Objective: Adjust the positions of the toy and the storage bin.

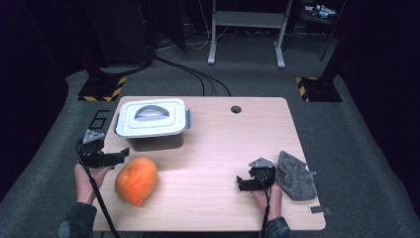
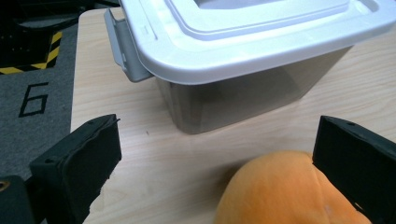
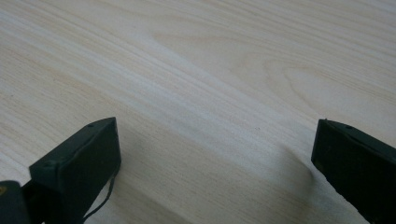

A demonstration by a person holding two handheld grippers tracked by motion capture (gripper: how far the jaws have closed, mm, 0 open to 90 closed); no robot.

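**Both grippers open, low over table**

Left gripper [image 1: 120, 155] sits at left of the high view, held by the left hand [image 1: 88, 179], forearm entering from the bottom left corner. Jaws point toward frame centre, spread wide in its own view [image 2: 212, 154].

Right gripper [image 1: 241, 184] is at lower right of centre, right hand [image 1: 270, 197] behind it, jaws pointing left. In its own view [image 3: 215, 154] the jaws stand wide apart with nothing between them.
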